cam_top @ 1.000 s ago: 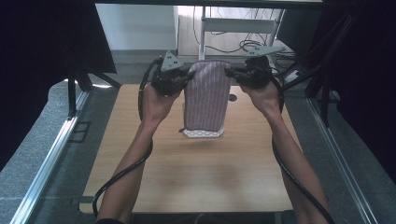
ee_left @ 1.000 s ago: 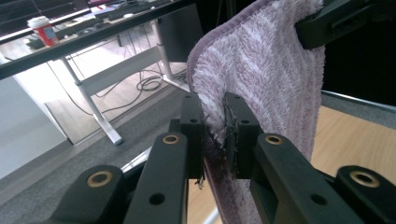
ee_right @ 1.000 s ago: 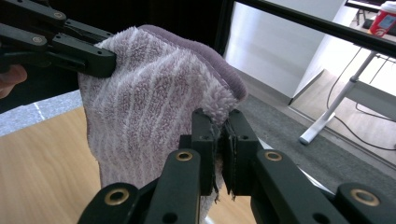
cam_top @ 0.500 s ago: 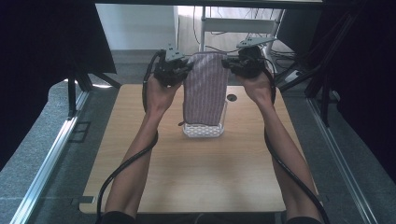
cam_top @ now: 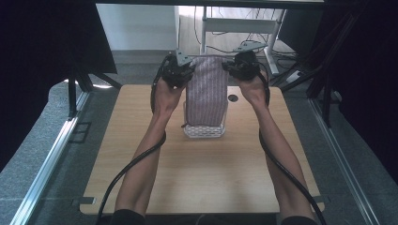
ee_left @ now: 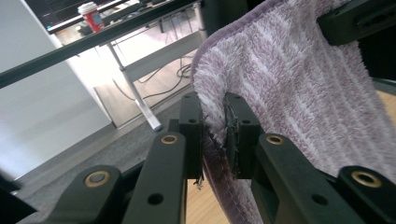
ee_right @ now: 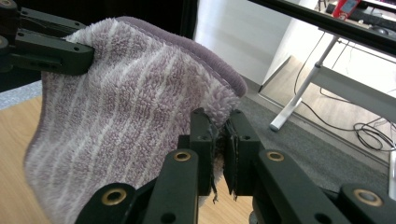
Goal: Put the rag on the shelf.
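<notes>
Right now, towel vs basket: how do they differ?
The towel is soft, purple and striped; the basket is stiff, white mesh. The towel hangs upright, pinched at its top corners by the left gripper and right gripper; the basket sits on the table. Both lie on the table's midline.

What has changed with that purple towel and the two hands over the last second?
Both hands have carried the towel away from the person, toward the far edge of the table, and lowered it, so its bottom end now sits in the white basket instead of hanging just above it. The left gripper and right gripper stay shut on the towel's top corners; the basket has not moved.
</notes>
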Demonstrator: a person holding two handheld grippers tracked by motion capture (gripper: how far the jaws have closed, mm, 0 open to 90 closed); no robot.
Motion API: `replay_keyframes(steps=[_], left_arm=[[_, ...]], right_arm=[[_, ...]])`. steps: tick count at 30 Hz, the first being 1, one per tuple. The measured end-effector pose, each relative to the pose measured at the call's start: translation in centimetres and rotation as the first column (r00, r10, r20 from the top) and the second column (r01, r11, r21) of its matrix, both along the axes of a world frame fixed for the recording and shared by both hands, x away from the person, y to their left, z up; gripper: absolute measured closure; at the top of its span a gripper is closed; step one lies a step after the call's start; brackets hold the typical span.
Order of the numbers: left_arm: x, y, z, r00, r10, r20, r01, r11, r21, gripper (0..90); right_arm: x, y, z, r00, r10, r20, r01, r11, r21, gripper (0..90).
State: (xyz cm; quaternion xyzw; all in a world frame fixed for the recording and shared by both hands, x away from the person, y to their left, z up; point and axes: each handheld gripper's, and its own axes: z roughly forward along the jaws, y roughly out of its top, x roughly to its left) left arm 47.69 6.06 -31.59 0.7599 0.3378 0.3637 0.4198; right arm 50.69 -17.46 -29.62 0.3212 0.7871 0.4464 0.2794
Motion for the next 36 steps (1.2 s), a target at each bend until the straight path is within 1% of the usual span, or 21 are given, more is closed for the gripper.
replay_keyframes(steps=[4,5,6,8,9,10,12,15,17,19,20,23,25,26,27,28,29,32,35,36], left_arm=[[0.6,-0.3,-0.7,0.9997,0.026,-0.005,-0.025,0.9992,0.032,78.1],[0.8,-0.4,-0.8,0.9995,0.03,-0.01,-0.029,0.9986,0.044,78.0],[1.0,-0.5,-1.1,0.9993,0.035,-0.013,-0.034,0.9983,0.047,77.8],[1.4,-0.6,-1.5,0.9987,0.042,-0.028,-0.04,0.9965,0.074,77.5],[1.6,-0.6,-1.7,0.9985,0.043,-0.034,-0.04,0.996,0.081,77.3],[1.8,-0.6,-1.9,0.9977,0.045,-0.05,-0.041,0.9952,0.089,77.2],[2.2,-0.7,-2.4,0.9964,0.048,-0.07,-0.041,0.9944,0.098,76.8],[2.7,-0.8,-3.2,0.992,0.052,-0.115,-0.038,0.9917,0.123,76.1],[3.1,-0.9,-3.9,0.9872,0.057,-0.149,-0.036,0.9893,0.141,75.5],[3.4,-0.9,-4.5,0.9809,0.057,-0.186,-0.027,0.9867,0.16,75.3],[3.5,-0.9,-4.8,0.9779,0.057,-0.201,-0.024,0.9865,0.162,75.3],[3.8,-0.8,-5.5,0.9686,0.051,-0.243,-0.013,0.9877,0.156,74.9],[4.0,-0.6,-5.9,0.9606,0.046,-0.274,-0.005,0.9887,0.15,74.0],[4.0,-0.5,-6.0,0.9586,0.044,-0.281,-0.002,0.989,0.148,73.3],[4.1,-0.4,-6.1,0.9554,0.041,-0.293,0.001,0.9899,0.142,72.5],[4.1,-0.3,-6.3,0.9503,0.034,-0.309,0.006,0.9917,0.129,70.6],[4.1,-0.2,-6.5,0.9467,0.029,-0.321,0.01,0.9926,0.121,68.0],[4.2,0.4,-6.8,0.9449,0.027,-0.326,0.003,0.9958,0.092,58.0],[4.2,1.0,-6.8,0.9437,0.026,-0.33,-0.014,0.9992,0.039,49.0],[4.2,1.2,-6.8,0.944,0.025,-0.329,-0.015,0.9994,0.033,47.3]], right_arm=[[0.7,0.2,-0.9,0.9999,-0.009,-0.008,0.009,1.0,-0.009,82.7],[0.9,0.3,-1.1,0.9999,-0.011,-0.01,0.01,1.0,-0.012,82.7],[1.0,0.3,-1.4,0.9999,-0.012,-0.011,0.012,1.0,-0.016,82.7],[1.4,0.5,-1.9,0.9997,-0.014,-0.019,0.014,1.0,-0.024,82.7],[1.5,0.5,-2.3,0.9996,-0.014,-0.023,0.014,0.999,-0.031,82.7],[1.7,0.5,-2.5,0.9995,-0.016,-0.028,0.015,0.999,-0.035,82.6],[2.0,0.6,-3.2,0.9989,-0.017,-0.044,0.015,0.999,-0.041,82.5],[2.5,0.7,-4.3,0.9972,-0.02,-0.072,0.017,0.998,-0.054,82.2],[2.7,0.8,-5.0,0.9956,-0.026,-0.09,0.02,0.998,-0.058,82.0],[2.8,0.9,-5.7,0.9936,-0.024,-0.11,0.016,0.998,-0.067,81.8],[2.9,0.9,-6.1,0.9927,-0.024,-0.118,0.015,0.997,-0.073,81.7],[2.9,1.0,-6.9,0.9897,-0.021,-0.142,0.01,0.997,-0.077,81.5],[3.0,1.0,-7.4,0.9874,-0.018,-0.157,0.006,0.997,-0.079,81.1],[3.0,1.1,-7.5,0.9867,-0.017,-0.162,0.004,0.997,-0.082,81.0],[3.0,1.1,-7.6,0.9861,-0.018,-0.165,0.004,0.997,-0.083,80.7],[3.0,1.1,-7.8,0.9853,-0.018,-0.17,0.004,0.997,-0.083,80.0],[3.0,1.1,-7.9,0.9843,-0.015,-0.176,0.001,0.997,-0.081,78.4],[2.9,0.9,-8.1,0.9816,-0.012,-0.19,-0.001,0.998,-0.067,72.3],[2.9,0.7,-8.2,0.9803,-0.017,-0.197,0.006,0.998,-0.057,68.3],[2.9,0.6,-8.2,0.9789,-0.018,-0.204,0.008,0.999,-0.052,66.3]])
